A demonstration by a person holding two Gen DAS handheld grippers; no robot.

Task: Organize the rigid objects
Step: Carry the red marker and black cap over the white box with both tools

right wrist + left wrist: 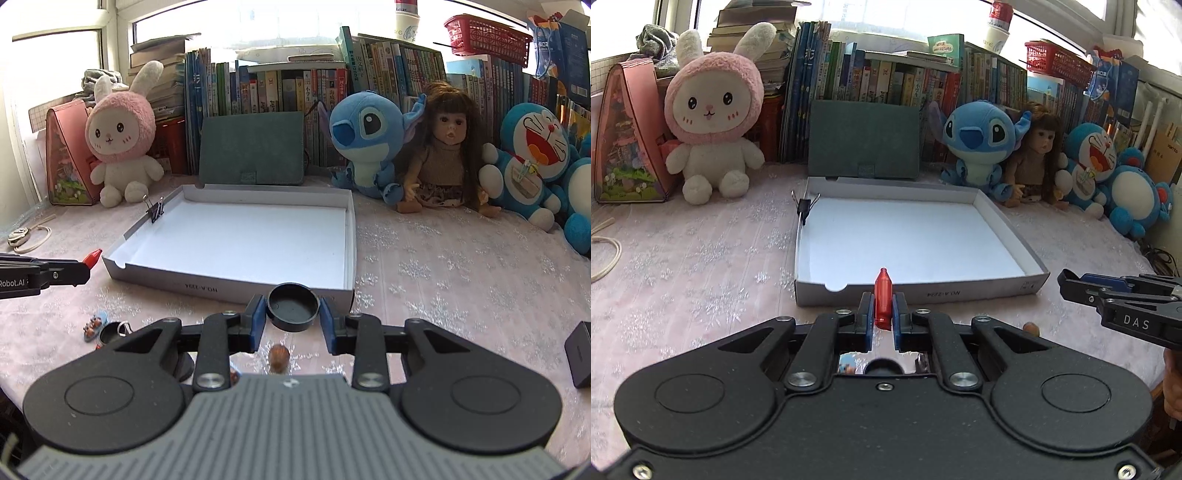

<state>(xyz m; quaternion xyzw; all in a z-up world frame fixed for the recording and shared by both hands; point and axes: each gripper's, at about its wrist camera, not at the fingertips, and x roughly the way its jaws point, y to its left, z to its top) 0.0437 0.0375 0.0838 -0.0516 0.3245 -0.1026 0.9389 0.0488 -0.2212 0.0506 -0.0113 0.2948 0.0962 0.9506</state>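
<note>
We hold a small red bottle-shaped plastic piece (pixel 883 302) pinched in our left gripper (pixel 882 314) and a round black plastic lid (pixel 293 306) clamped in our right gripper (pixel 293 314), both poised before the shallow white cardboard tray (pixel 1008 221), ready for dropping in.

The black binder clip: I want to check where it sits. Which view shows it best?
The right wrist view: the black binder clip shows side-on, handles up, clipped on the white box's left wall. The left wrist view shows the clip smaller and nearly edge-on.
</note>
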